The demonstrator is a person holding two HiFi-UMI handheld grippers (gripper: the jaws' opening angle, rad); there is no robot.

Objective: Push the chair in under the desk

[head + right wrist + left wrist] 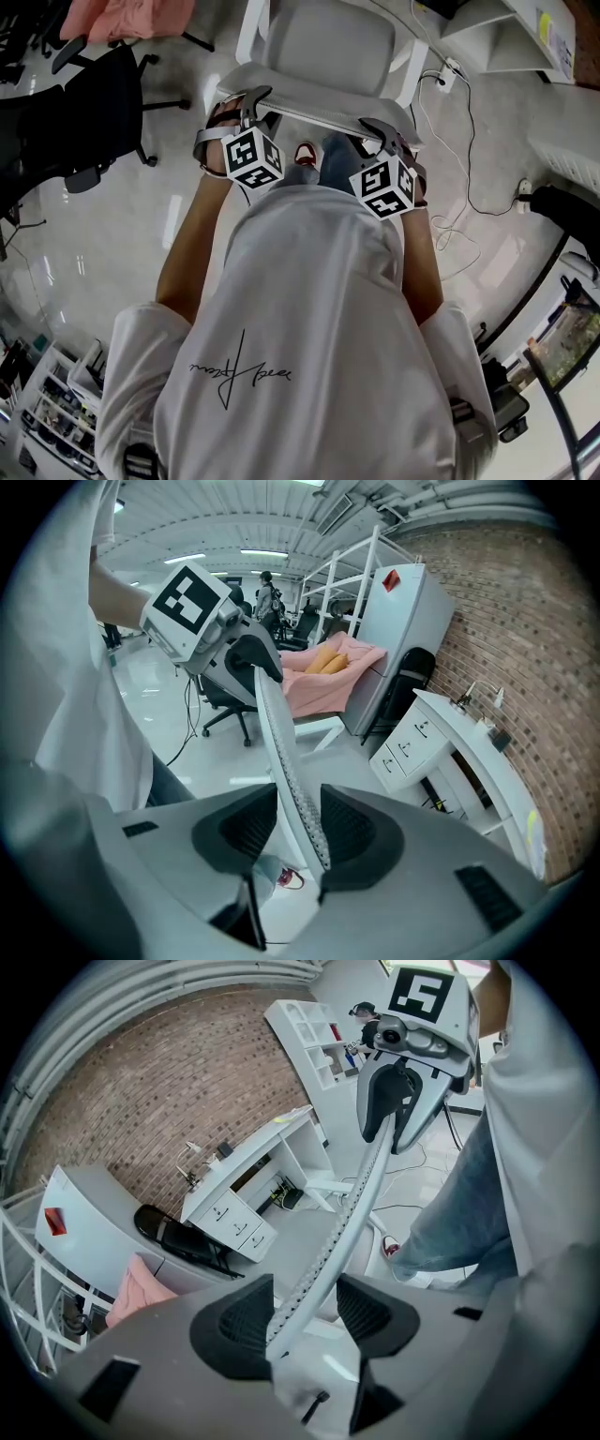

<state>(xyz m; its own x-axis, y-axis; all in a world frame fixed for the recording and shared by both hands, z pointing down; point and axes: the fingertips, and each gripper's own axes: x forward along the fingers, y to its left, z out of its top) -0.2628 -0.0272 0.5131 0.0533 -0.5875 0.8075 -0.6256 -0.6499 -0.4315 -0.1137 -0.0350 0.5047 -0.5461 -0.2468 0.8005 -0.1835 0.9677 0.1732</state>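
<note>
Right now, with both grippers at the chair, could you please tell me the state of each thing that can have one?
chair: out on the floor, not yet under the desk.
left gripper: open, jaws astride the backrest rim.
right gripper: open, astride the same rim.
desk drawers: closed.
pink cloth: lying crumpled.
</note>
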